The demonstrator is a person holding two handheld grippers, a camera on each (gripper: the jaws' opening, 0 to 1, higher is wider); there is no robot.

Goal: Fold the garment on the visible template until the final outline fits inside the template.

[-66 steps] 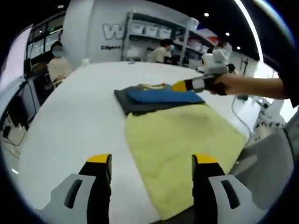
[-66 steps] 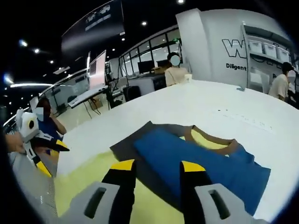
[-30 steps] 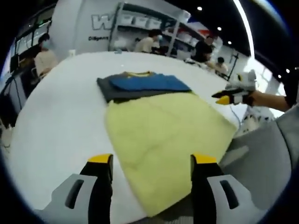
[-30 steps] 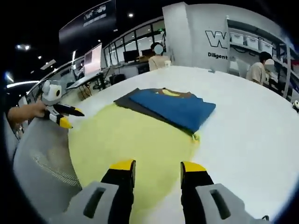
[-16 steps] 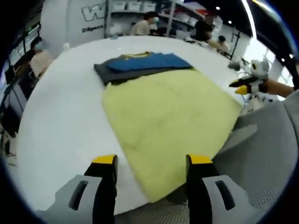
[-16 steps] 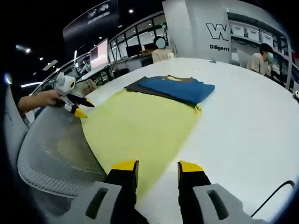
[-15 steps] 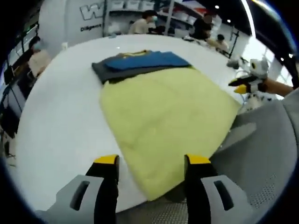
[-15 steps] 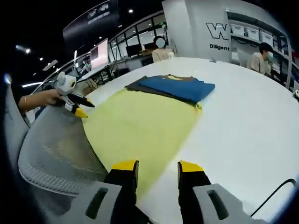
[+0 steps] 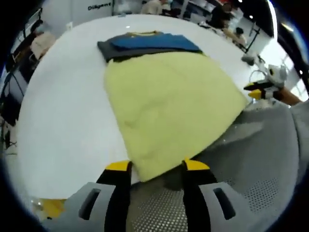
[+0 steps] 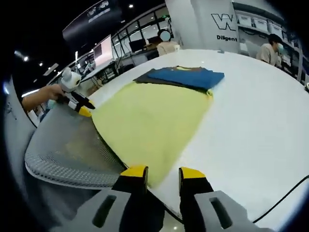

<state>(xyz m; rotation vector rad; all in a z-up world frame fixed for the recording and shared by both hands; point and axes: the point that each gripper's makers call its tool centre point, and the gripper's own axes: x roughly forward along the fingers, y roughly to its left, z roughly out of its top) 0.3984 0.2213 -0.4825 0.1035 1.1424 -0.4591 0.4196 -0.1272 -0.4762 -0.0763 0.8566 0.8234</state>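
A folded blue garment (image 9: pixel 154 42) with a yellow collar lies on a dark grey template (image 9: pixel 107 50) at the far end of the white table. The right gripper view shows the same blue garment (image 10: pixel 190 76) and grey template (image 10: pixel 145 77). My left gripper (image 9: pixel 157 166) is open, low over the near corner of a yellow mat (image 9: pixel 169 101), far from the garment. My right gripper (image 10: pixel 163 172) is open over the mat's near edge (image 10: pixel 149 116). Each gripper appears in the other's view, the right gripper (image 9: pixel 263 89) and the left gripper (image 10: pixel 77 102), each held in a hand.
A grey mesh chair (image 9: pixel 251 159) sits against the table's near edge, also in the right gripper view as the chair (image 10: pixel 67 150). A dark cable (image 10: pixel 289 193) runs over the white table (image 10: pixel 251 121). People sit at desks and shelves beyond the table.
Both views have drawn back from the table toward the chair, so the garment looks farther away. The jaws of both grippers stand somewhat closer together. The garment has not moved.
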